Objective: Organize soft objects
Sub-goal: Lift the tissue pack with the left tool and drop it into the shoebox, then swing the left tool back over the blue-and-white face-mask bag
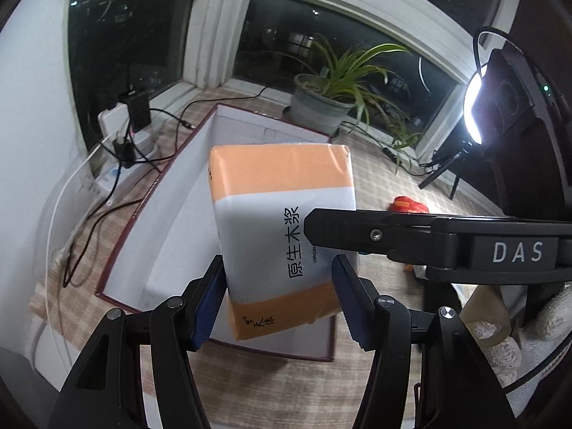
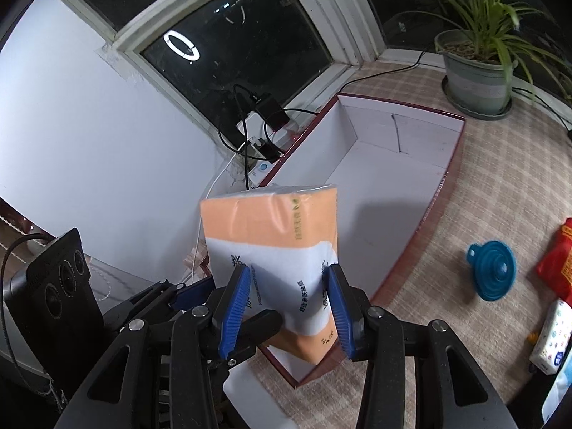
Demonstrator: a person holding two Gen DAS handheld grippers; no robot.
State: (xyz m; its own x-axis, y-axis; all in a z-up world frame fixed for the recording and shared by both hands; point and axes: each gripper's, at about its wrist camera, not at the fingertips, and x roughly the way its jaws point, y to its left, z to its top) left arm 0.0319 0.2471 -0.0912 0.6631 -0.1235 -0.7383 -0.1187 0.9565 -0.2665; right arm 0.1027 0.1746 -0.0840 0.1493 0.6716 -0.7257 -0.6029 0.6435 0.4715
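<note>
An orange-and-white tissue pack [image 1: 282,228] is held in the air over an open white box with a dark red rim [image 1: 171,193]. My left gripper [image 1: 279,296] is shut on the pack's lower part, blue pads on both sides. My right gripper [image 2: 289,304] is also shut on the same pack [image 2: 275,250], and one of its fingers [image 1: 375,232] crosses the pack's right side in the left wrist view. The box [image 2: 386,193] looks empty inside.
A potted plant [image 1: 321,103] stands behind the box on the checked cloth. A power strip with chargers and cables [image 1: 125,132] lies left of the box. A ring light [image 1: 475,107] stands at right. A blue funnel [image 2: 493,271], a red packet [image 2: 557,257] and another tissue pack [image 2: 550,339] lie right of the box.
</note>
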